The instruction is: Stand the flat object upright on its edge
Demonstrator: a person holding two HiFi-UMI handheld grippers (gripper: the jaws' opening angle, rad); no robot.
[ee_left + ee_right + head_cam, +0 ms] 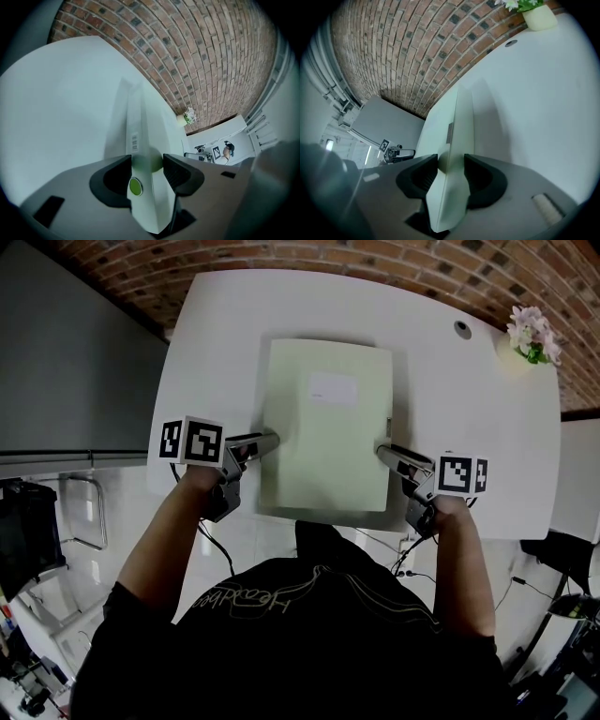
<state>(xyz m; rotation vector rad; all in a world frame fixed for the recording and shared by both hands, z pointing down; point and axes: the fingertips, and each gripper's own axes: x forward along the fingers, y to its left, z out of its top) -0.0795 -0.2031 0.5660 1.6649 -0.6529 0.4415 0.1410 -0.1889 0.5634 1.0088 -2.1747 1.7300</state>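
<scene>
A pale green flat folder [323,427] with a white label on its face is held over the white table [450,409], its near edge casting a shadow. My left gripper [272,440] is shut on its left edge. In the left gripper view the jaws [146,164] clamp the spine, which carries a barcode sticker and a green stud [135,186]. My right gripper [382,451] is shut on the right edge. In the right gripper view the folder [457,122] runs edge-on between the pads [451,164]. I cannot tell whether its far edge touches the table.
A small pot of flowers [530,338] stands at the table's far right corner, beside a round cable hole [461,329]. A grey cabinet [75,362] stands left of the table. A brick wall [197,51] runs behind.
</scene>
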